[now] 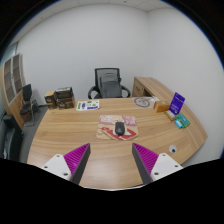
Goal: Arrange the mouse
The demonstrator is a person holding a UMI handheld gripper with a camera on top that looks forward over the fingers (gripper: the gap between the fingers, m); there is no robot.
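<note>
Claw (111, 163) spread wide at the bottom of the frame, holding nothing, both pink pads (76, 158) hanging above the near edge of the wooden table (60, 135). Dark mouse (120, 128) at the centre of the frame, resting on a pale mat (113, 121) with red markings, well beyond the fingertips. Bare wood between claw and mouse, plenty of free room there and to the left. Beyond the mat, papers (88, 104) near the far edge, a black office chair (108, 82) behind. Boxes (59, 97) at upper left. At right, a purple sign (177, 101) and a teal object (182, 121) near the curved table edge.
</note>
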